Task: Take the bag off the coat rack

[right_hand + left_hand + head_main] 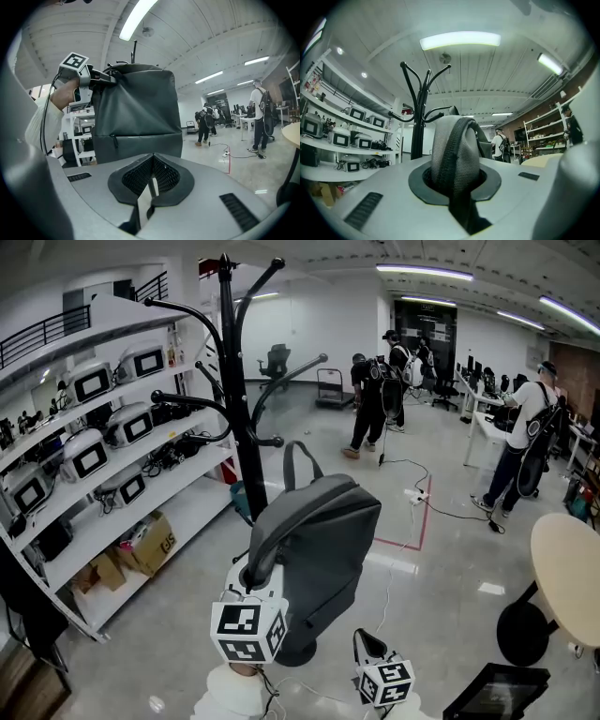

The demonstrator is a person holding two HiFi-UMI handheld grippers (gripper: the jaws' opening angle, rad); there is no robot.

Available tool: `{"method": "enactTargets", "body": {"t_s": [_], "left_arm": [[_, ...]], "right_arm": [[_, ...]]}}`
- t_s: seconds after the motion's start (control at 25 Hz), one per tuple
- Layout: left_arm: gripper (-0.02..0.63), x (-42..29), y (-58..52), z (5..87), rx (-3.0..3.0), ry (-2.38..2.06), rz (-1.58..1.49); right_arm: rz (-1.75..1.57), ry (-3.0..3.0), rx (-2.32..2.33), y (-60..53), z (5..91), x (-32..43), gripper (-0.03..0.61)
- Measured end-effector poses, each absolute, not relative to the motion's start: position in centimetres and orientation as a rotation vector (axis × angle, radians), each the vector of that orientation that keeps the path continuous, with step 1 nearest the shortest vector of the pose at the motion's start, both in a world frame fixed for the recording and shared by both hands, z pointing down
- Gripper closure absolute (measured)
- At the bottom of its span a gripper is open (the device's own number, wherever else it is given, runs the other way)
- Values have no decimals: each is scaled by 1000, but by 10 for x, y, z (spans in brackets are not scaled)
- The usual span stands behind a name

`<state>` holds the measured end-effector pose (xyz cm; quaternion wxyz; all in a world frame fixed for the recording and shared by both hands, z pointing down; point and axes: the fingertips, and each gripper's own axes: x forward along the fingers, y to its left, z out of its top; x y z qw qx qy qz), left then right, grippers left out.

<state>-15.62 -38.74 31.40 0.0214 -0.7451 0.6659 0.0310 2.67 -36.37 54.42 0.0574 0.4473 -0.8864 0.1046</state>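
A grey backpack [314, 549] hangs in front of the black coat rack [246, 418]. My left gripper [251, 579] is shut on its padded shoulder strap [452, 150], which fills the jaws in the left gripper view. The bag's top handle loop [298, 457] stands up close beside the tip of a low hook and does not seem to rest on it. My right gripper [370, 645] is low and to the right of the bag, shut with nothing in it [151, 180]. It faces the bag's front [136, 112].
White shelving [103, 465] with boxy devices lines the left, with cardboard boxes [141, 549] beneath. A round table [567, 568] is at the right, with a dark tablet [497, 690] below it. Several people stand far back by desks. A cable and red floor tape [417, 512] run behind the bag.
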Motion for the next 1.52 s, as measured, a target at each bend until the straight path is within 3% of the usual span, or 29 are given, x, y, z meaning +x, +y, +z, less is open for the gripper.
{"method": "enactTargets", "body": {"t_s": [1.52], "left_arm": [[560, -129, -306, 514, -2427, 2368, -125]], "right_arm": [[334, -2724, 1235, -334, 554, 10, 568]]}}
